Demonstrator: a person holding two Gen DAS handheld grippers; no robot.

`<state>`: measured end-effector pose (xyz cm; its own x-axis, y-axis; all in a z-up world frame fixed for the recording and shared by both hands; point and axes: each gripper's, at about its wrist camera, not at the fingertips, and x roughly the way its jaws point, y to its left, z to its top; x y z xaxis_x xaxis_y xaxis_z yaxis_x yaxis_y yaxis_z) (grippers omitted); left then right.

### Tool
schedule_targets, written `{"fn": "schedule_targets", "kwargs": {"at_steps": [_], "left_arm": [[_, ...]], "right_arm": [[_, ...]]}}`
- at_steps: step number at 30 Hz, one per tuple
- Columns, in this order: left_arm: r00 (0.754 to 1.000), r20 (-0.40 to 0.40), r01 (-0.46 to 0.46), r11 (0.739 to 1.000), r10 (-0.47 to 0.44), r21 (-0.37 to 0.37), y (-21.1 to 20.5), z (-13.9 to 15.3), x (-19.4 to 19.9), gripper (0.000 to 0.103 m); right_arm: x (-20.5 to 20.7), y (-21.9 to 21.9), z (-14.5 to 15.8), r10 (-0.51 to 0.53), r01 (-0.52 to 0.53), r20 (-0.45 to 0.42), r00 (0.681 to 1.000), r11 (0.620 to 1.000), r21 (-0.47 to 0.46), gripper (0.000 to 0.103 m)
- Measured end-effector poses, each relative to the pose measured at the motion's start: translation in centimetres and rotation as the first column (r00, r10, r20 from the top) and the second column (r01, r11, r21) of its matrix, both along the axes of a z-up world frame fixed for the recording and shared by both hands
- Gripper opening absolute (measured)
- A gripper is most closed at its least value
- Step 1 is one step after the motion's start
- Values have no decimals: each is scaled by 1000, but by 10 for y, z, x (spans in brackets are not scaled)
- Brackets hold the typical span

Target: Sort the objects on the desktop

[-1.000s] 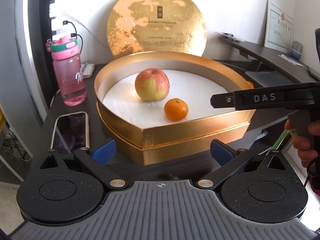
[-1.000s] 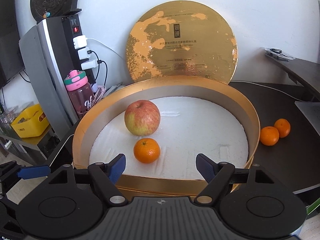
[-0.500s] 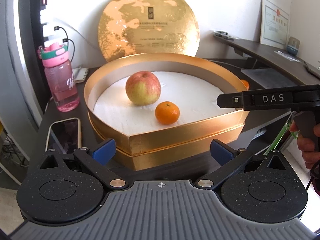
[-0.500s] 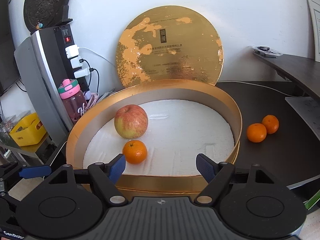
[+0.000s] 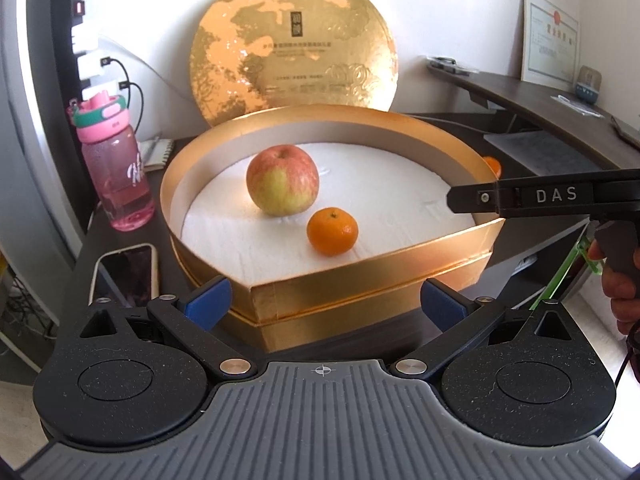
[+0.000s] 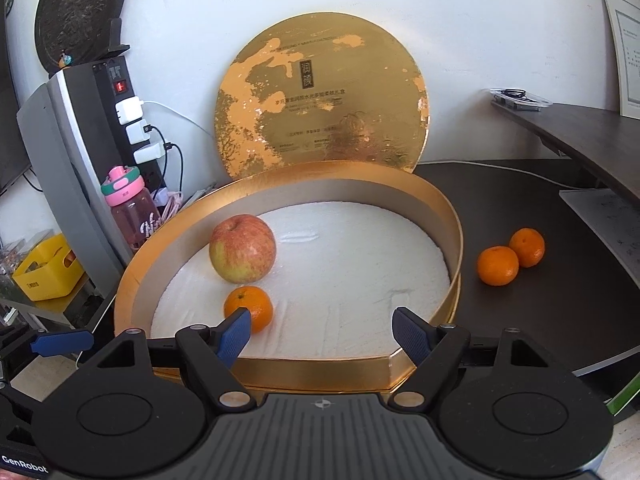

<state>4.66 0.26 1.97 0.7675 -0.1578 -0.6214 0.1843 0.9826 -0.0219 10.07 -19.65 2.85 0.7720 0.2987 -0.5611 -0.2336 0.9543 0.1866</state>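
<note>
Nearest, both grippers hang at the front edge of the gold box [image 5: 360,276], their blue-tipped jaws spread wide with nothing between them. The left gripper [image 5: 322,300] faces the box's front corner; the right gripper [image 6: 322,330] sits just over the front rim, its left jaw tip overlapping a tangerine [image 6: 252,306] in that view. That tangerine lies on the white lining inside the box, toward the front left, small, bright orange and glossy. Just behind it sits an apple [image 6: 243,249], red blushing to yellow-green, stem dimple up. To the right, outside the box, two more tangerines [image 6: 497,265] rest touching each other on the dark desk [image 6: 540,312]. At the back, the round gold lid [image 6: 320,100] leans upright against the wall. A pink bottle [image 5: 114,168] stands left of the box, with a phone [image 5: 124,276] lying nearer.
</note>
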Motion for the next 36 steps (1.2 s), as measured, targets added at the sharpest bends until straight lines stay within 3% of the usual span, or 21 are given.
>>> {"fn": "schedule_targets", "kwargs": {"at_steps": [24,30,36], "left_arm": [[995,11,95,995,-96,40,-53,8,42,103],[997,-12,83,996,-82,42,-55,3,49,103],[998,-24,66,997,-65,44,-52,-1,52,103]], "right_arm": [[20,-96,-12,-228,227,9,974,973,38,77],[34,-111,-25,-268,269,-25,963,961,61,67],[63,-117,-37,-296,297,-30,955,953,50,42]]}}
